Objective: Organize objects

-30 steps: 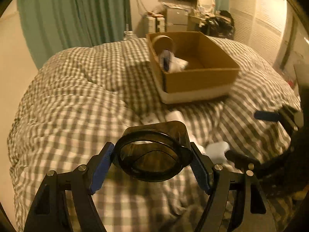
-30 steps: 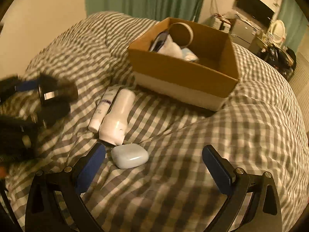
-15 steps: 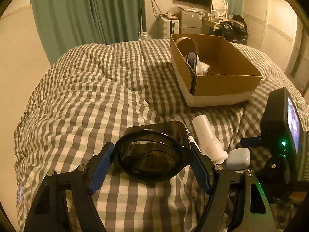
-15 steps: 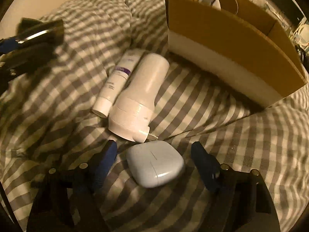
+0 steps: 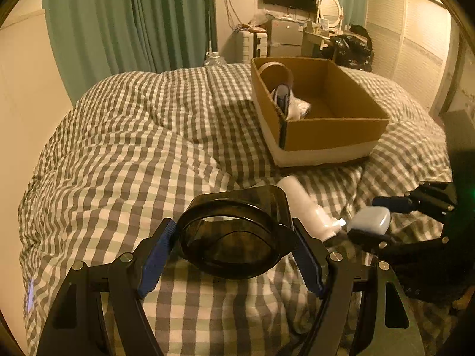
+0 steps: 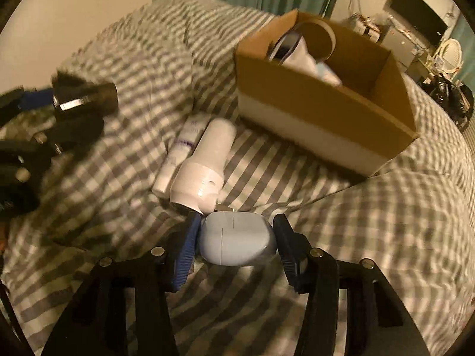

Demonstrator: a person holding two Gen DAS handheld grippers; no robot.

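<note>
You are mid-pick with both hands. Your right gripper (image 6: 234, 241) sits low in the centre of its view, and its jaws have just been closing around the pale blue earbud case (image 6: 236, 238), which lies on the checked duvet (image 6: 371, 237); the pads look to be touching or all but touching its sides, though blur hides the exact contact. Your left gripper (image 5: 231, 252), at the bottom of its view, pinches a dark tinted plastic cup (image 5: 234, 234) by its round rim.

The next move, as I judge it, calls for a firm squeeze on the smooth, rounded case before you lift, then a carry up and right to the cardboard box (image 6: 326, 118). Watch the white bottle (image 6: 204, 166) just above the case and the slim tube (image 6: 181, 151) beside it.

The box, in the upper right of both views, already holds a roll of tape (image 6: 319, 37), something dark blue and white, and other pale items too blurred to name. Its right half looks bare.
</note>
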